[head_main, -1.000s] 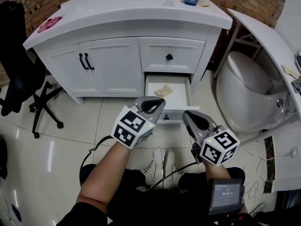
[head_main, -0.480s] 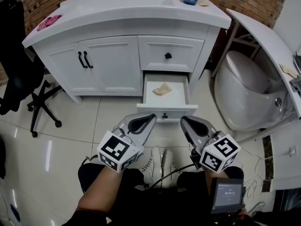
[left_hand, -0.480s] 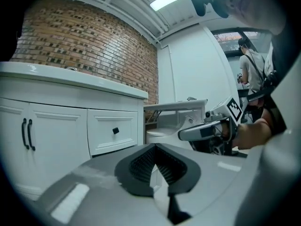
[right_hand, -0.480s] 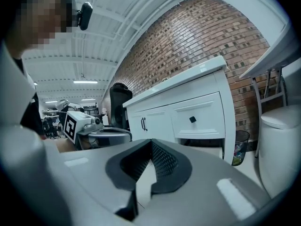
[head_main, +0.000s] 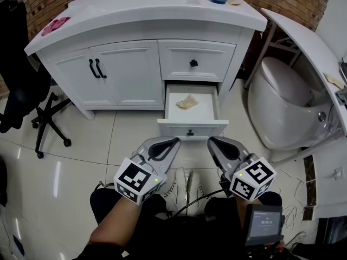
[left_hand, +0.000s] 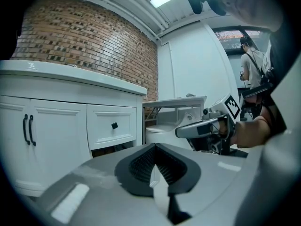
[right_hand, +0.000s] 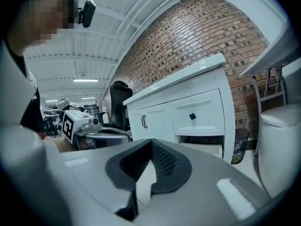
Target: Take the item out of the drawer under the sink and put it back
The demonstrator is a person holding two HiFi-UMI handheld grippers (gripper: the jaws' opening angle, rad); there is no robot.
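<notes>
Holding left gripper (head_main: 177,141) and right gripper (head_main: 210,140) clenched, empty, over glossy floor tiles (head_main: 81,161); facing open drawer (head_main: 192,128) at twelve o'clock, tan item (head_main: 187,102) inside, in white vanity (head_main: 124,75) against brick wall (head_main: 49,4).

Item (head_main: 187,102) in drawer (head_main: 193,127) — below sink counter (head_main: 146,15), chair (head_main: 21,88) left, toilet (head_main: 279,110) right

The left gripper (head_main: 171,142) and right gripper (head_main: 213,142) hover low, side by side but apart, tips pointing forward. Each has its jaws pressed together with nothing between them. The bare left forearm (head_main: 116,221) slants up behind its gripper.
</notes>
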